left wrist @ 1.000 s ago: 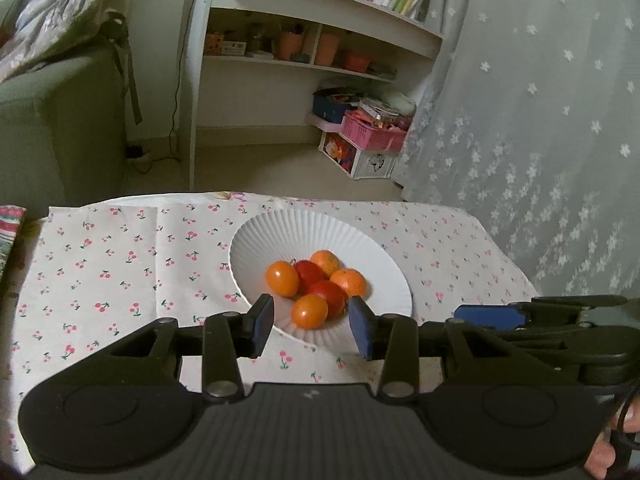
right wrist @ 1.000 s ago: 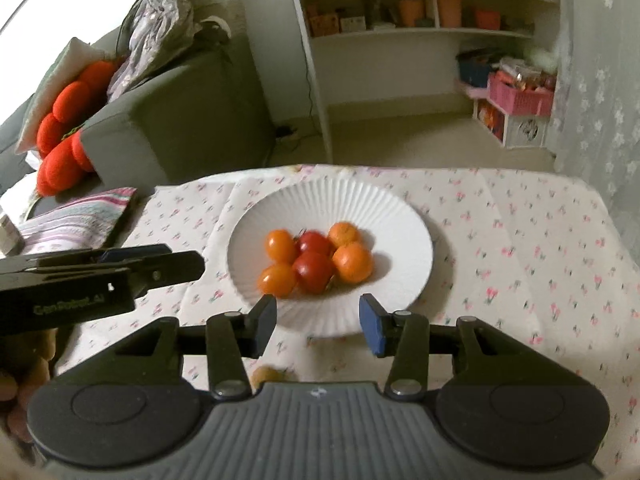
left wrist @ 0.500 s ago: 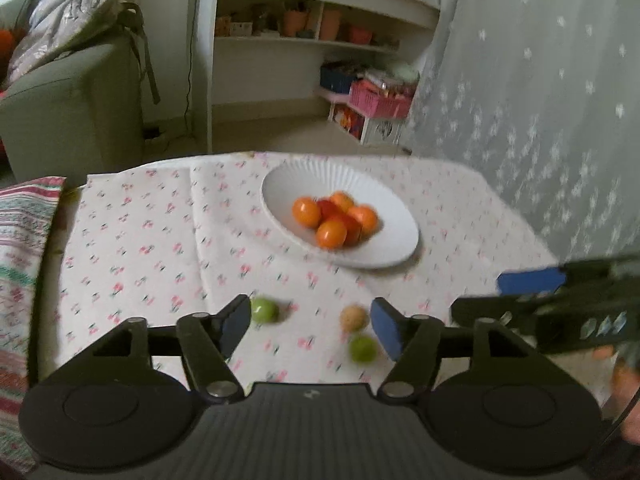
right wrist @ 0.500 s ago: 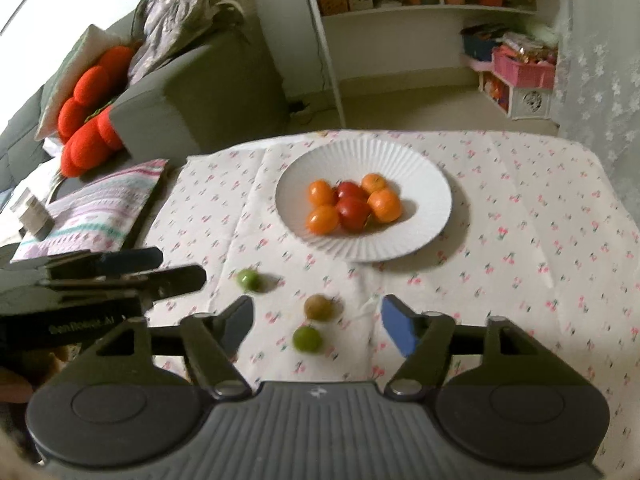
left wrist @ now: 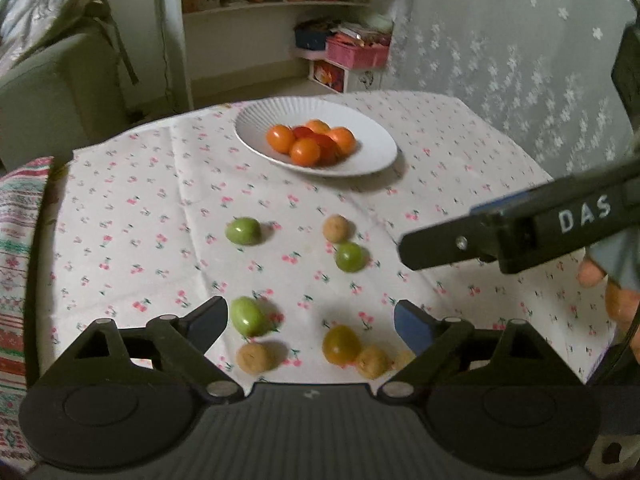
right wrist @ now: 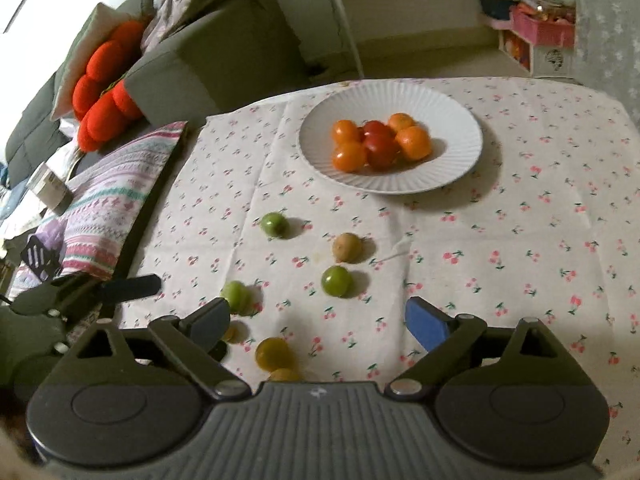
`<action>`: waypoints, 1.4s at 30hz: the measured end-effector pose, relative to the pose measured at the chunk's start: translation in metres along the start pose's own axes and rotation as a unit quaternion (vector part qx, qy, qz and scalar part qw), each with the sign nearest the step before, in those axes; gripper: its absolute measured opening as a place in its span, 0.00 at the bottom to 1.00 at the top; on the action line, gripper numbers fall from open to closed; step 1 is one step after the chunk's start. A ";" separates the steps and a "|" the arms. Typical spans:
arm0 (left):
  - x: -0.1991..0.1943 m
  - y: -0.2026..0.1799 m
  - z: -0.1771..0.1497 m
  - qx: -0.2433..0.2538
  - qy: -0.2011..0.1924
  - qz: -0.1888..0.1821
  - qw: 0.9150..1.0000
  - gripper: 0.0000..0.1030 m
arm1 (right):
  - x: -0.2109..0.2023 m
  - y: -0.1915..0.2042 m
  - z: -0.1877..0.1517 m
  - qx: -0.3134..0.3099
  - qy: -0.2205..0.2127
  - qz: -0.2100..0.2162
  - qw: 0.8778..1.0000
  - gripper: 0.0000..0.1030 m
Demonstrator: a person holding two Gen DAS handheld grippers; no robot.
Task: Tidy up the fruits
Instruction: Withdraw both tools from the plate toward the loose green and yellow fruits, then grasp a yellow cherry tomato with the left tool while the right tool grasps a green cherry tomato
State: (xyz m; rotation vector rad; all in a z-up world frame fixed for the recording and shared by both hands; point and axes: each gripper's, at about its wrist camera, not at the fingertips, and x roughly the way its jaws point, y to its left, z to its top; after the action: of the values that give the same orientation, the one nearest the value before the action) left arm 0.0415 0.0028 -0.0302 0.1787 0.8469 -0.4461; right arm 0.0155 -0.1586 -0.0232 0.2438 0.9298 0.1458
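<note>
Partly sorted, judging by the layout: six smooth orange and red round fruits point(right wrist: 380, 142) already heaped on the ribbed white plate point(right wrist: 452, 120), well beyond both sets of jaws. Still loose on the cherry-print cloth covering the counter point(right wrist: 540, 220) (wrinkled, matte): glossy green fruits point(left wrist: 243, 231), dull tan ones point(left wrist: 335, 228) and a yellow-green one point(left wrist: 340, 345), lying between and just ahead of the jaws. Left gripper point(left wrist: 308, 322) with jaws just spread wide, gripping nothing, one green fruit point(left wrist: 247, 316) beside its left pad. Right gripper point(right wrist: 318, 322) likewise just opened wide, empty.
</note>
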 end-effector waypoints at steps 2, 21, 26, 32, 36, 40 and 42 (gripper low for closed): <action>0.004 -0.002 -0.001 -0.004 0.006 -0.008 1.000 0.77 | -0.002 0.004 0.000 -0.012 -0.004 -0.002 1.000 0.95; 0.042 -0.011 -0.012 -0.045 0.053 -0.051 0.996 0.47 | 0.020 -0.016 0.002 -0.002 0.023 -0.039 0.999 0.65; 0.054 -0.006 -0.015 -0.071 0.075 -0.067 0.992 0.42 | 0.035 -0.012 0.003 -0.020 0.034 -0.046 0.998 0.59; 0.059 -0.003 -0.017 -0.083 0.081 -0.068 0.991 0.28 | 0.055 -0.006 0.008 -0.056 0.033 -0.066 0.996 0.53; 0.059 -0.002 -0.017 -0.087 0.079 -0.075 0.990 0.12 | 0.068 -0.003 0.010 -0.065 0.034 -0.066 0.995 0.51; 0.061 -0.004 -0.014 -0.083 0.078 -0.074 0.991 0.10 | 0.077 0.005 0.010 -0.078 0.036 -0.061 0.994 0.49; 0.061 -0.006 -0.014 -0.078 0.077 -0.072 0.991 0.10 | 0.080 0.008 0.011 -0.083 0.037 -0.061 0.994 0.48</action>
State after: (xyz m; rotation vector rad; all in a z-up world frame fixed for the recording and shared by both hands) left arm 0.0645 -0.0164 -0.0857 0.0072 1.0470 -0.5025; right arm 0.0711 -0.1343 -0.0768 0.0282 0.9969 0.1189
